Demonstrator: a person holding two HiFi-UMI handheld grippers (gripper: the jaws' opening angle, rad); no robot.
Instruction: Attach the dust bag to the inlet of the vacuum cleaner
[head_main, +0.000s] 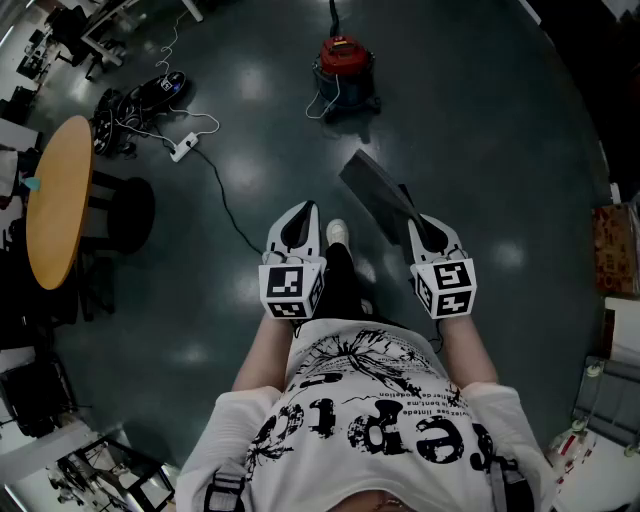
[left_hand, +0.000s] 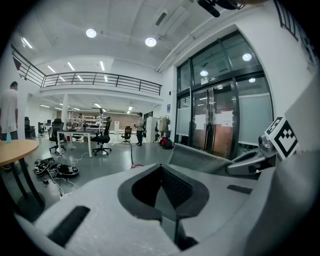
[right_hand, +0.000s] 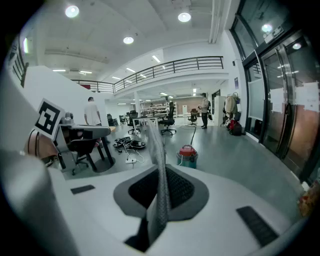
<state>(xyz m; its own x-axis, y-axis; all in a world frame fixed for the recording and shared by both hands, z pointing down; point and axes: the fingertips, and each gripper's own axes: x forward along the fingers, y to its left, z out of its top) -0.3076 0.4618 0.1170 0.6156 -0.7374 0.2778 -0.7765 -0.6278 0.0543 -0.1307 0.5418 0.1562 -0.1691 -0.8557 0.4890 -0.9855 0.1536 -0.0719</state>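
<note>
Right gripper (head_main: 425, 228): fingers closed on one end of the grey dust bag (head_main: 372, 188), which sticks out forward from them as a flat sheet, seen edge-on in the right gripper view and held above the floor (head_main: 500, 150). Left gripper (head_main: 300, 218): fingers fully together with nothing between them, level with the right gripper and near it, not touching the bag. Vacuum cleaner (head_main: 345, 62), red top over a dark tub, stands on the floor well ahead of both grippers with a white cable (head_main: 325, 100) looped beside it; bag and vacuum well apart.
</note>
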